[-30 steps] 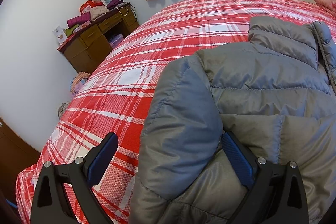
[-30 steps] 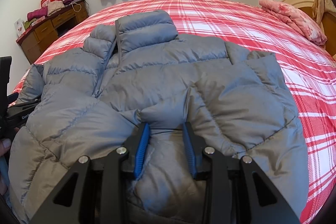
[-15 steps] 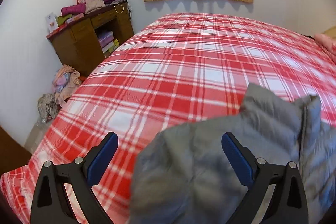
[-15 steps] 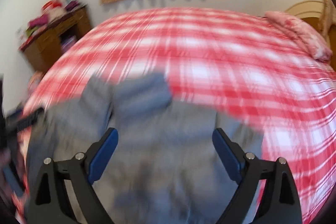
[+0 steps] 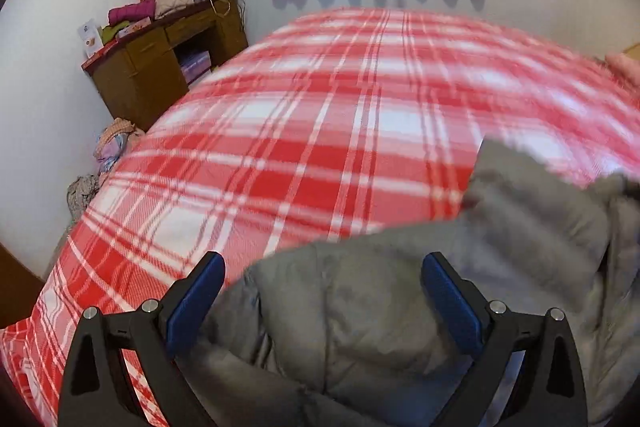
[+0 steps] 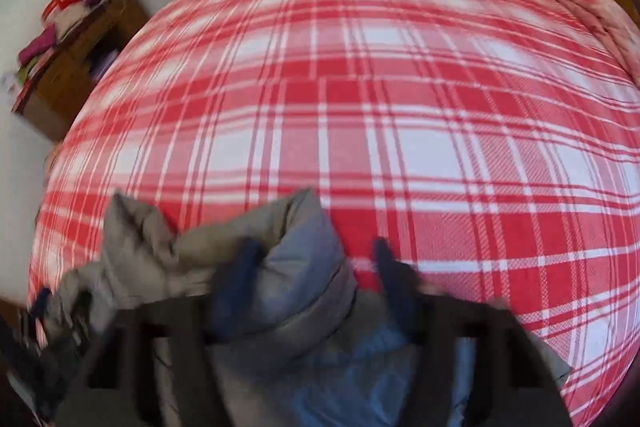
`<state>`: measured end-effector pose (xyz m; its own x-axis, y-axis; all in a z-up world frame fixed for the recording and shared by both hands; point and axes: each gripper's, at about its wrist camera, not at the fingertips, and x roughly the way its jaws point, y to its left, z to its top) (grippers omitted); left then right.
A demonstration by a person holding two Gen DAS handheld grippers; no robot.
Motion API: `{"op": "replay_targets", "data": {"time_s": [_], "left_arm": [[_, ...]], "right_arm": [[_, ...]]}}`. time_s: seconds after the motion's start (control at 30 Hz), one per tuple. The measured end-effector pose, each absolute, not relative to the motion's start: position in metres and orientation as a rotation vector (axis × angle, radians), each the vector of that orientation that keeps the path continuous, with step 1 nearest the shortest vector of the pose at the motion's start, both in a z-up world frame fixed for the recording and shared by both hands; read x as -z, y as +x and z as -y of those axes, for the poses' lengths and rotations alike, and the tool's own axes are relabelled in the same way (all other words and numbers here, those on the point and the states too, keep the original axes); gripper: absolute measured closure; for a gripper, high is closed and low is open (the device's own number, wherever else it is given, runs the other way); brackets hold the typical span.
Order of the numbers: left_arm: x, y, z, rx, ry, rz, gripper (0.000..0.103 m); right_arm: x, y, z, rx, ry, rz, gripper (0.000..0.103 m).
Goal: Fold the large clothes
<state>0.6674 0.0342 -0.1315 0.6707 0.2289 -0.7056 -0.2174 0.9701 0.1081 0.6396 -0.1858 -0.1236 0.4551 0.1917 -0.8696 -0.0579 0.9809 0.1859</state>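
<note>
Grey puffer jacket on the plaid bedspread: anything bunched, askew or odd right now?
Yes. The grey quilted puffer jacket is bunched into a lump at the near edge of the red-and-white plaid bedspread, not lying flat. A fold stands between the closing right gripper. The left gripper is open above it.

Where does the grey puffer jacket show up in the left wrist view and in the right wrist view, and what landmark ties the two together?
Left wrist: the grey puffer jacket fills the lower right, on the red plaid bedspread.
Right wrist: the jacket is bunched at the bottom centre and lower left.
Shared landmark: the wooden desk piled with clothes, upper left in both.
</note>
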Motion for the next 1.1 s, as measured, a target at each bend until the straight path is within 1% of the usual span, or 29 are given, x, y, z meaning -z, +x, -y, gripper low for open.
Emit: {"op": "replay_targets", "data": {"time_s": [0.03, 0.07, 0.13, 0.23, 0.37, 0.53, 0.73, 0.8, 0.9, 1.0, 1.03, 1.1], "left_arm": [[0.120, 0.671, -0.031, -0.243, 0.004, -0.772, 0.004], [0.109, 0.675, -0.027, -0.231, -0.009, -0.747, 0.004], [0.091, 0.685, -0.013, -0.195, -0.019, -0.722, 0.004], [0.077, 0.709, 0.022, -0.129, 0.025, -0.730, 0.004], [0.089, 0.735, 0.048, -0.185, 0.122, -0.769, 0.004], [0.121, 0.726, 0.038, -0.242, 0.209, -0.864, 0.004], [0.134, 0.684, 0.006, -0.229, 0.216, -0.902, 0.004], [0.125, 0.676, 0.000, -0.219, 0.164, -0.873, 0.004], [0.092, 0.662, -0.005, -0.197, 0.037, -0.746, 0.004], [0.066, 0.662, 0.001, -0.200, -0.019, -0.650, 0.004], [0.064, 0.668, 0.005, -0.202, -0.008, -0.652, 0.004], [0.073, 0.686, 0.012, -0.222, 0.020, -0.718, 0.004]], "right_arm": [[0.122, 0.633, 0.189, -0.179, 0.135, -1.076, 0.077], [0.119, 0.628, 0.190, -0.195, 0.131, -1.064, 0.084], [0.115, 0.615, 0.193, -0.212, 0.119, -1.039, 0.088], [0.115, 0.593, 0.202, -0.239, 0.115, -1.016, 0.090], [0.117, 0.584, 0.202, -0.248, 0.081, -0.997, 0.092], [0.124, 0.579, 0.217, -0.233, 0.079, -0.985, 0.092], [0.132, 0.568, 0.223, -0.228, 0.087, -0.965, 0.092], [0.133, 0.565, 0.223, -0.221, 0.085, -0.957, 0.092], [0.136, 0.563, 0.224, -0.211, 0.084, -0.954, 0.092], [0.135, 0.561, 0.222, -0.195, 0.055, -0.936, 0.092], [0.134, 0.559, 0.221, -0.191, 0.044, -0.926, 0.092], [0.133, 0.557, 0.221, -0.187, 0.037, -0.907, 0.092]]}}
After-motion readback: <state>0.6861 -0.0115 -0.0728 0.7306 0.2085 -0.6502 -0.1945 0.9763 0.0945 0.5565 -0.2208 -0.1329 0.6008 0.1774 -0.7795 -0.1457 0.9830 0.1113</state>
